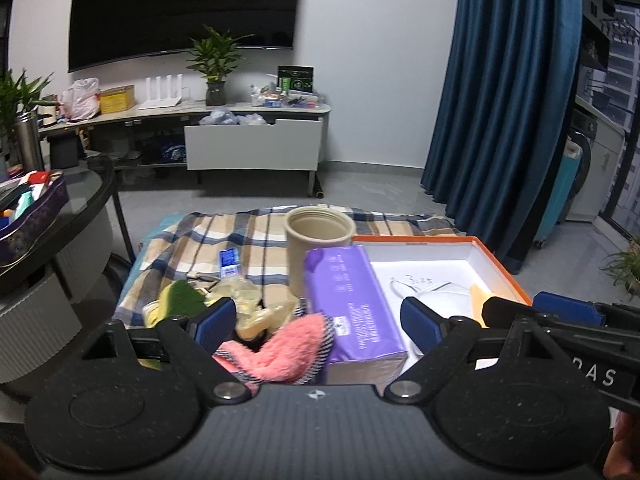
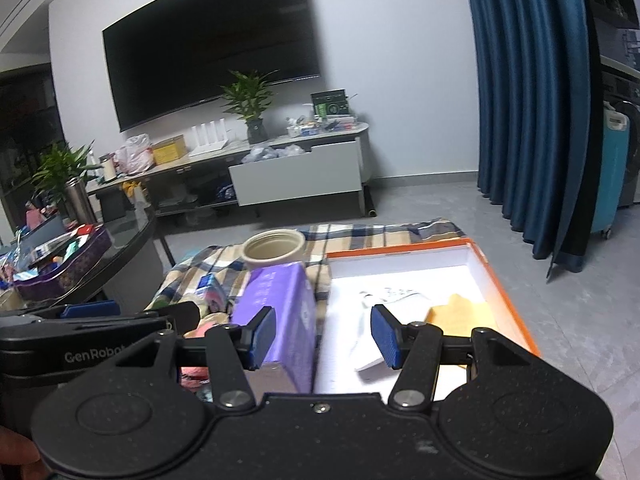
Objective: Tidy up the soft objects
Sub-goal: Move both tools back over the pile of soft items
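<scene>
A purple tissue pack [image 1: 352, 304] lies on the plaid cloth [image 1: 256, 248] beside an orange-rimmed white box [image 1: 504, 268]. A pink fluffy cloth [image 1: 280, 352], a green-yellow sponge [image 1: 176, 300] and crumpled pale plastic [image 1: 248, 300] lie to its left. My left gripper [image 1: 316, 326] is open above the pink cloth and the tissue pack. My right gripper [image 2: 324, 336] is open over the box's left wall, with the tissue pack [image 2: 280, 312] at its left finger. The box [image 2: 500, 280] holds a white mask [image 2: 372, 360] and a yellow sponge [image 2: 456, 316].
A beige cup [image 1: 316, 240] stands behind the tissue pack. A small blue packet [image 1: 229, 262] lies on the cloth. A dark round table [image 1: 80, 208] with a purple tin [image 1: 36, 216] stands at left. A TV stand [image 1: 224, 136] and blue curtains [image 1: 500, 80] are behind.
</scene>
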